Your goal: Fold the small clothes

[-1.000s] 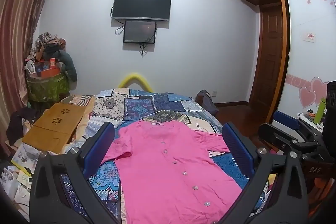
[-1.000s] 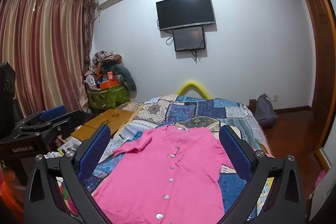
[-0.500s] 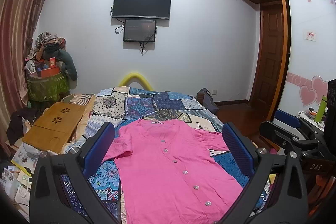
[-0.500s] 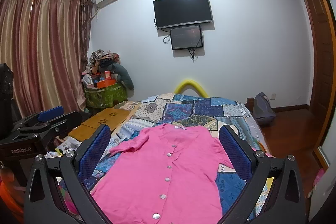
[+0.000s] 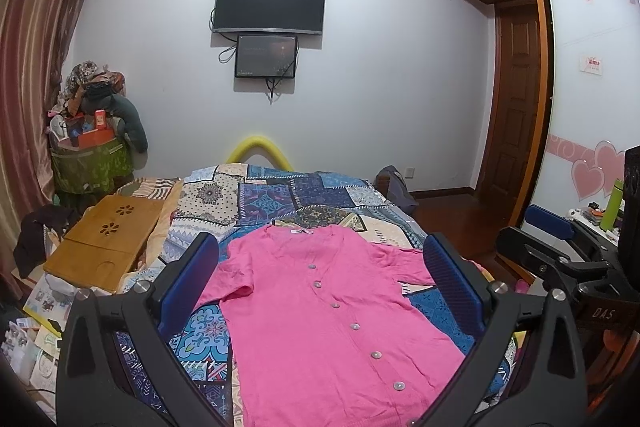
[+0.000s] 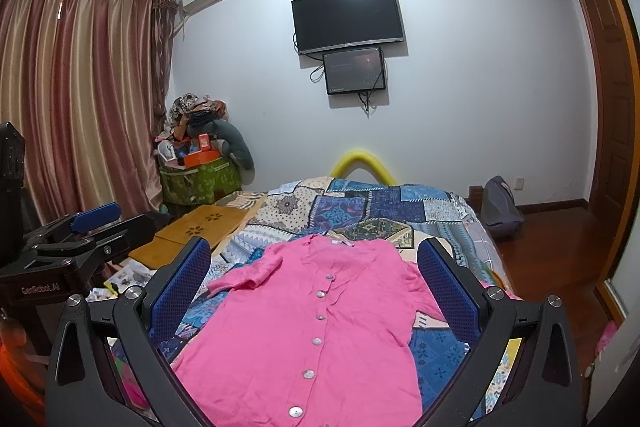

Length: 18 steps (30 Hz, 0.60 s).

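A pink short-sleeved buttoned shirt point(image 5: 320, 311) lies flat, front up, collar away from me, on the patchwork bedspread point(image 5: 280, 199). It also shows in the right wrist view point(image 6: 316, 323). My left gripper point(image 5: 320, 263) is open and empty, held above the shirt's near part. My right gripper point(image 6: 314, 259) is open and empty, also above the shirt. Each gripper shows at the edge of the other's view: the right gripper point(image 5: 560, 251) and the left gripper point(image 6: 76, 239).
A wooden lap table point(image 5: 104, 243) lies at the bed's left edge. A green basket point(image 5: 90, 163) piled with things stands in the far left corner. A grey bag point(image 6: 500, 207) sits on the floor right of the bed. Papers point(image 5: 36, 311) lie left.
Both grippers have drifted slightly; the shirt sits a little lower and nearer in the right wrist view. The shirt itself has not moved. Both jaws stay open.
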Available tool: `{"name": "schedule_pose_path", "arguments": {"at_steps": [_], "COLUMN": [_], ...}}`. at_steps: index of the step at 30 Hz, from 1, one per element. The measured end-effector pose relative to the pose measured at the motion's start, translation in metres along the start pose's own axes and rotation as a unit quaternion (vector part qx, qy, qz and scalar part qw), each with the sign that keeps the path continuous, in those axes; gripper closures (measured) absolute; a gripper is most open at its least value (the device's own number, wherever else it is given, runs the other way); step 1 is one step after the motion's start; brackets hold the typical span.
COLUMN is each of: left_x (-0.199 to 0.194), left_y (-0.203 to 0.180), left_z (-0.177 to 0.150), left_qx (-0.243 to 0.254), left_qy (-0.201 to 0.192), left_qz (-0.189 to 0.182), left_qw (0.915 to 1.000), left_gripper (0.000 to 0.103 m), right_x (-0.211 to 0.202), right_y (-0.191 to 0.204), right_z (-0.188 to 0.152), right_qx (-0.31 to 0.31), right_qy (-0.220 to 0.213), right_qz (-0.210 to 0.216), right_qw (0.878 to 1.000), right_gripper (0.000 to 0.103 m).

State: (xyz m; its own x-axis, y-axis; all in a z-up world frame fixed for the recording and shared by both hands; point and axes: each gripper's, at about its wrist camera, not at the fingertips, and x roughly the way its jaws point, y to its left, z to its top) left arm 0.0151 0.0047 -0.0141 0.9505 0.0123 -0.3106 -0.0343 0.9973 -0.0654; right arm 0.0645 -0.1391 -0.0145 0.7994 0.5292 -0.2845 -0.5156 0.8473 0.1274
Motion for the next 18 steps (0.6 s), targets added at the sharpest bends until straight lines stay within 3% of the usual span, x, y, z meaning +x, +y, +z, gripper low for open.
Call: {"name": "schedule_pose_path", "arguments": {"at_steps": [18], "left_x": [0.0002], "left_y": [0.0011], "left_z": [-0.0007], "left_qx": [-0.003], "left_qy": [0.001], "left_qz": [-0.001], "left_qw": [1.0], "left_gripper": [0.0], "right_x": [0.0014], "right_y": [0.0], "right_z": [-0.0011], "right_qx": [-0.001], "right_qy": [0.001], "right_qz": [0.0], "right_qw": [1.0], "right_gripper": [0.001]}}
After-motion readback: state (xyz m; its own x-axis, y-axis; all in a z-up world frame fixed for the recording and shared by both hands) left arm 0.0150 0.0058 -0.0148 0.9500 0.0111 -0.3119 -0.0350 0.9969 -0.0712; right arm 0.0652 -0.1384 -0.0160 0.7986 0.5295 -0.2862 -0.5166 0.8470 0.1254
